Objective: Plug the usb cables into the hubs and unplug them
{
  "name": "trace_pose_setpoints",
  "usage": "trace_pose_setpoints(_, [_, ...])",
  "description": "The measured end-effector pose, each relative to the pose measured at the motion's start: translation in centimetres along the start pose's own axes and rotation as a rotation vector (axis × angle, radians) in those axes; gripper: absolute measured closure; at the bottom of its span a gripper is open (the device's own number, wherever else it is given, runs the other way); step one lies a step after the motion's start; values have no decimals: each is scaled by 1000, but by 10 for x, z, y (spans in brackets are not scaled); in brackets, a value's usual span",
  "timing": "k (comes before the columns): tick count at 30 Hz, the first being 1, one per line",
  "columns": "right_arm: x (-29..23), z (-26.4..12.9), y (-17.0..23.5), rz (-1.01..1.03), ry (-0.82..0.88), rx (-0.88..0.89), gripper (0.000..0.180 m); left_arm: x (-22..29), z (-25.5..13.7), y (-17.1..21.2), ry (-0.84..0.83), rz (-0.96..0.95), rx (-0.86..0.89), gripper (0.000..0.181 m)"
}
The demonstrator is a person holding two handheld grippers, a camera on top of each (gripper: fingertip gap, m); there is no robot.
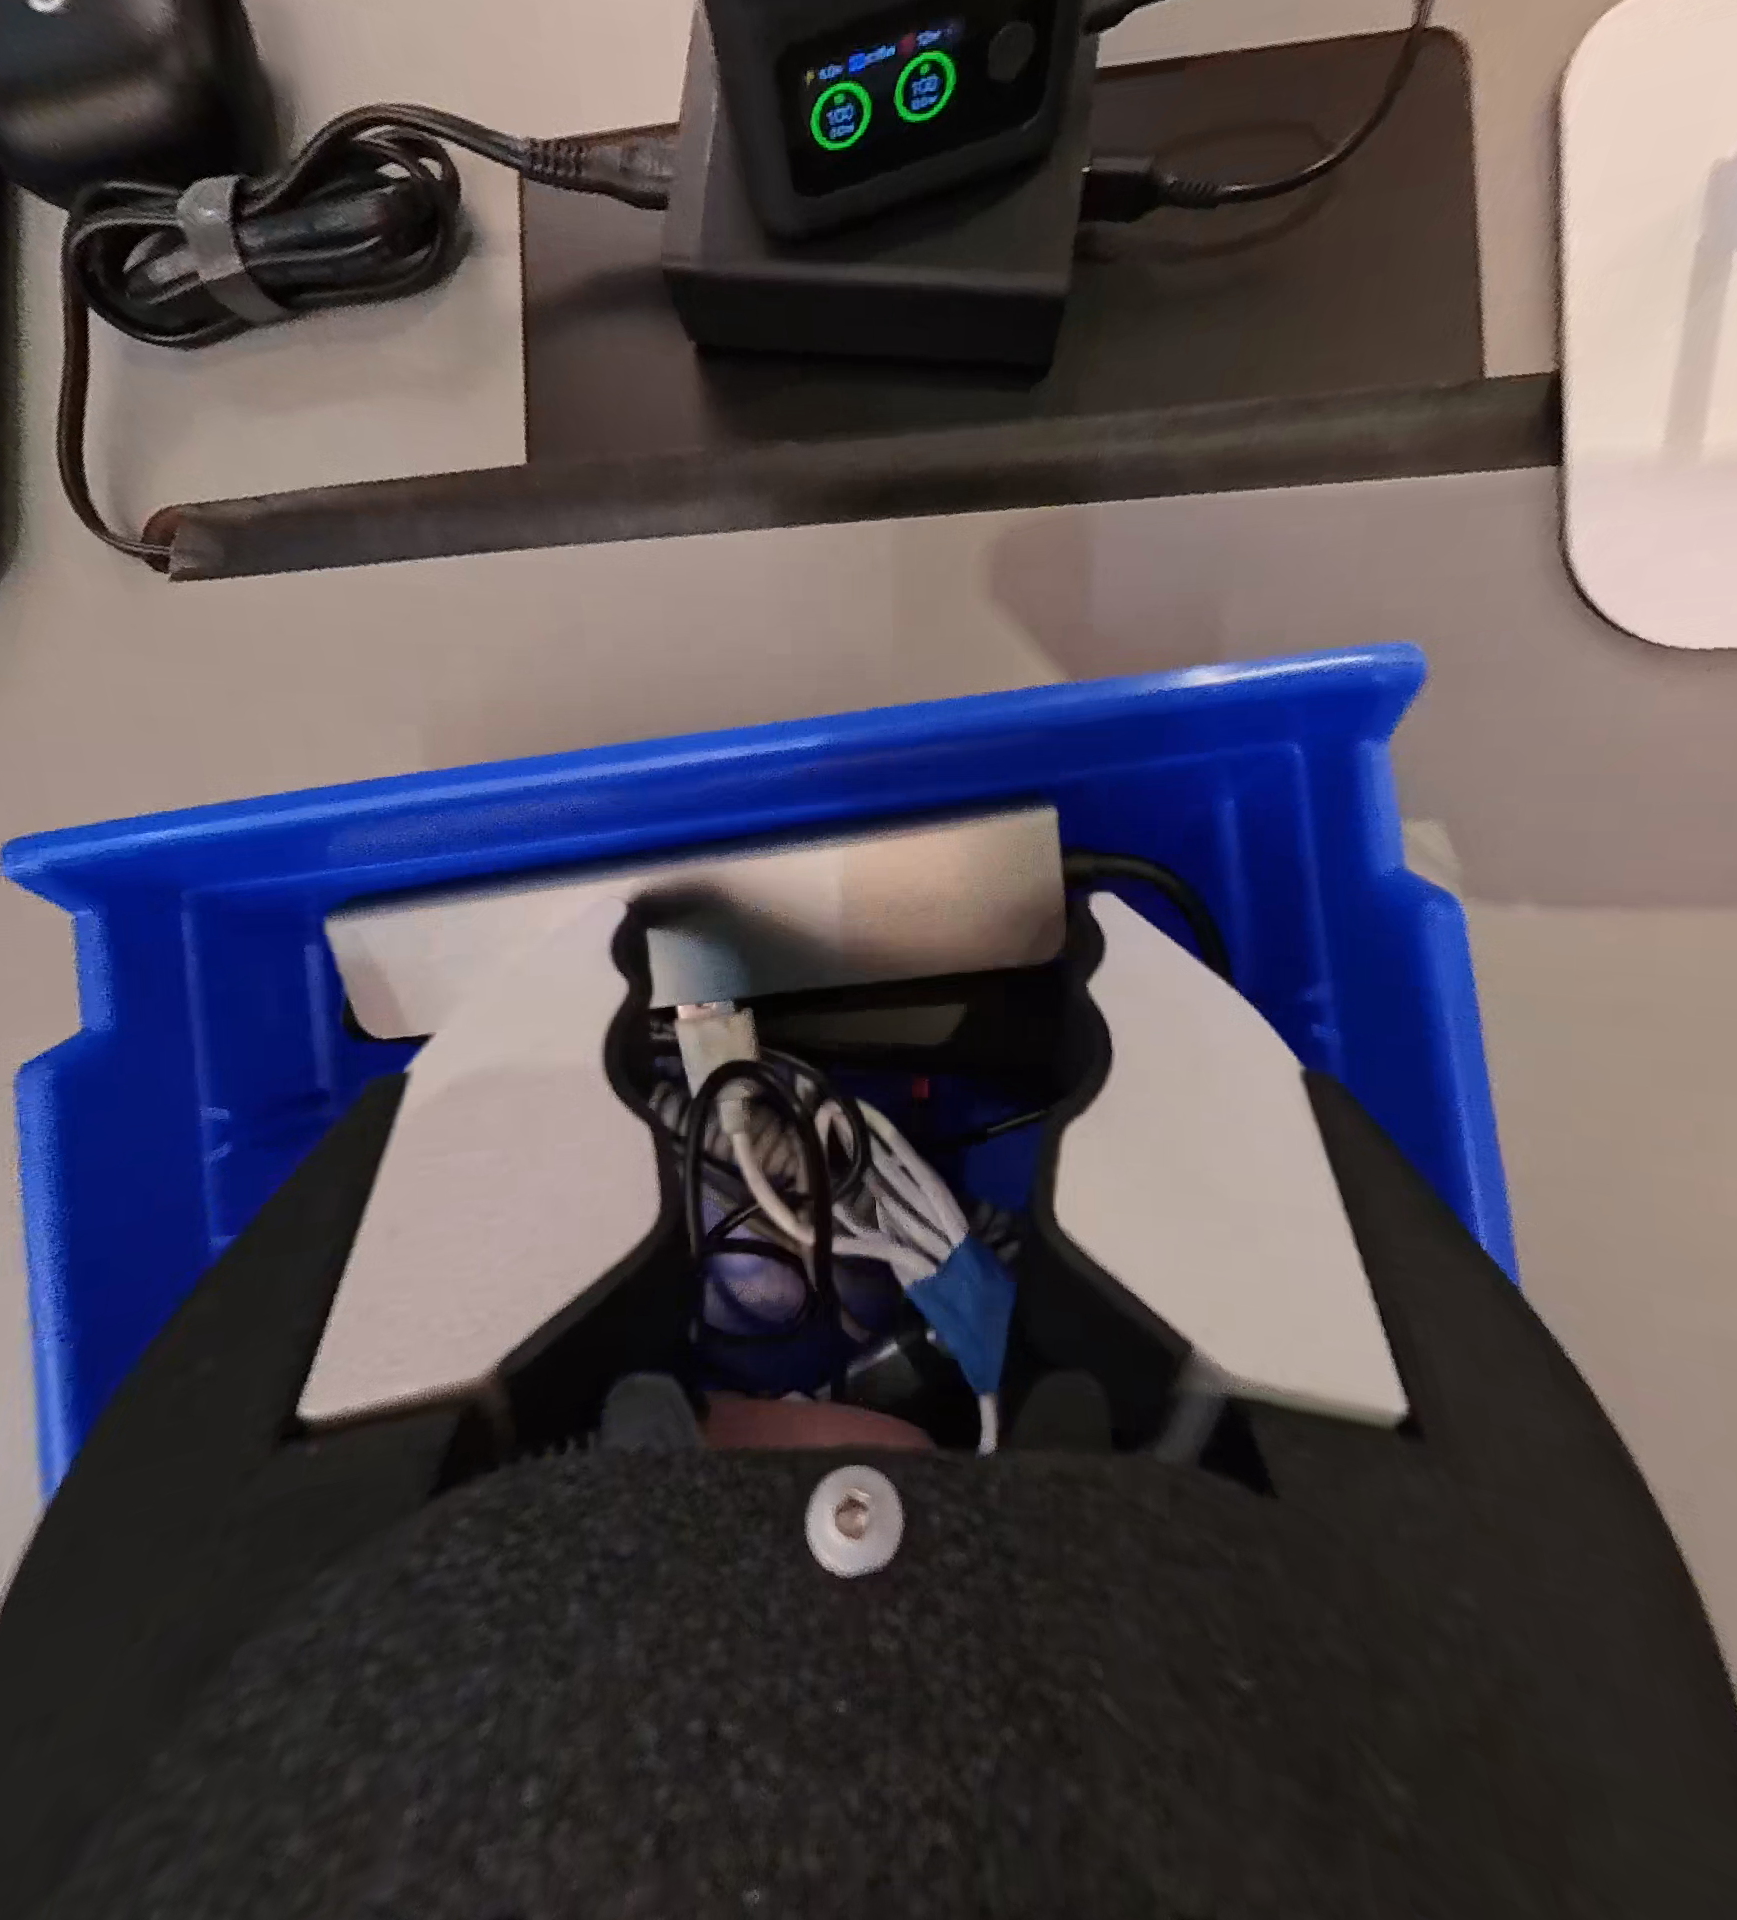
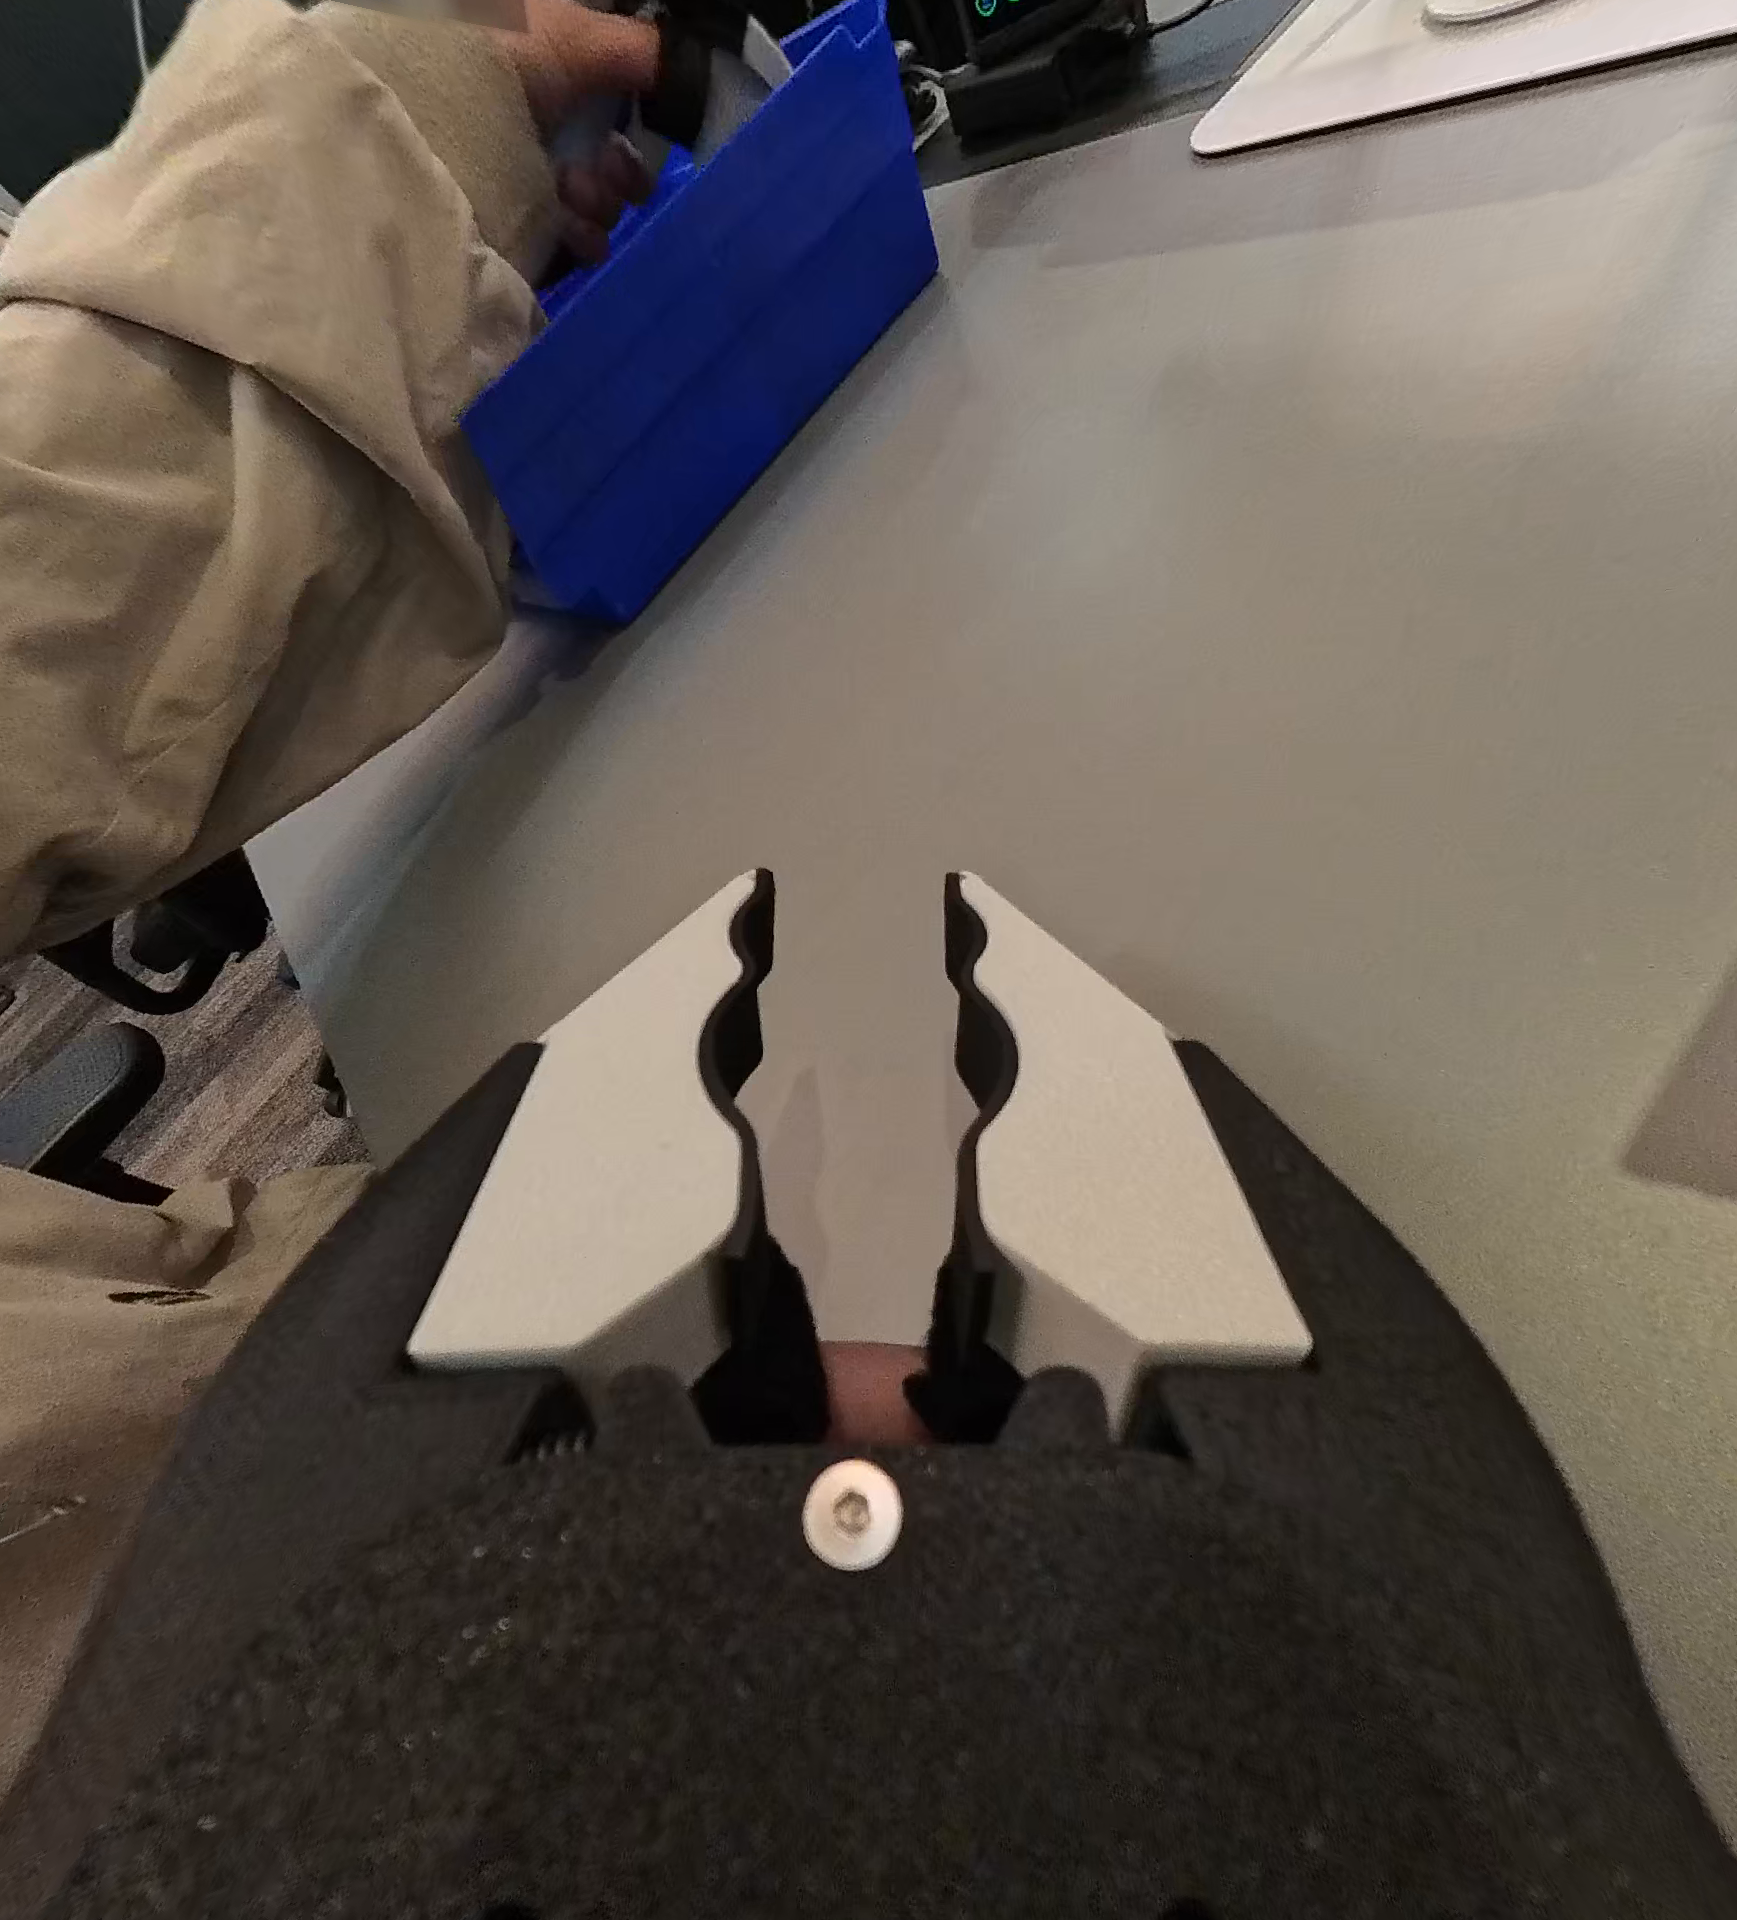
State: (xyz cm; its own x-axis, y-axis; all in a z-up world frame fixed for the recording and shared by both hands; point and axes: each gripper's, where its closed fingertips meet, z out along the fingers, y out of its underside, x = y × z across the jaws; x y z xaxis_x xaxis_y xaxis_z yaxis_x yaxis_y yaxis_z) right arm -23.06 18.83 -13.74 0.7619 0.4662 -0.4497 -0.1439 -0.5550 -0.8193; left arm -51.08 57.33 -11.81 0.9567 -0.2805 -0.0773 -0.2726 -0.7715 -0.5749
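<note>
A blue bin [image 1: 739, 769] stands on the grey table and holds a silver hub [image 1: 947, 883] against its far wall. Below the hub lies a tangle of black and white usb cables [image 1: 791, 1174]. One metal usb plug [image 1: 713, 1029] sits at a small grey piece just under the hub. My left gripper [image 1: 859, 935] is open wide and reaches down into the bin, its fingertips in front of the hub, gripping nothing. My right gripper [image 2: 859, 883] is open and empty, low over bare table to the right of the bin [image 2: 718, 343].
Behind the bin, a dark charging dock with a lit screen [image 1: 885, 156] stands on a dark mat [image 1: 1259, 312]. A black power adapter with bundled cord [image 1: 251, 229] lies far left. A white pad [image 1: 1695, 416] lies at right. A beige sleeve [image 2: 168, 468] is left of the right gripper. The left gripper's tips are roughly 50 cm from the right gripper's.
</note>
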Motion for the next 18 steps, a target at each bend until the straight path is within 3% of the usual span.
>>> trace_pose_setpoints(4, [2,0,0,-3,8,0,148,7,-24,-13,114,194,100,104])
trace_pose_setpoints(8, [2,0,0,-12,14,-3,148,23,-29,-9,85,624,140,112])
trace_pose_setpoints(10, [2,1,0,-16,15,-3,148,24,-17,-4,26,743,107,115])
trace_pose_setpoints(15, [3,3,1,-34,31,-12,148,27,3,-4,26,751,61,138])
trace_pose_setpoints(17, [4,4,2,-39,35,-17,148,31,8,0,12,781,53,132])
trace_pose_setpoints(18, [4,5,3,-41,37,-21,148,30,10,-1,-23,804,66,138])
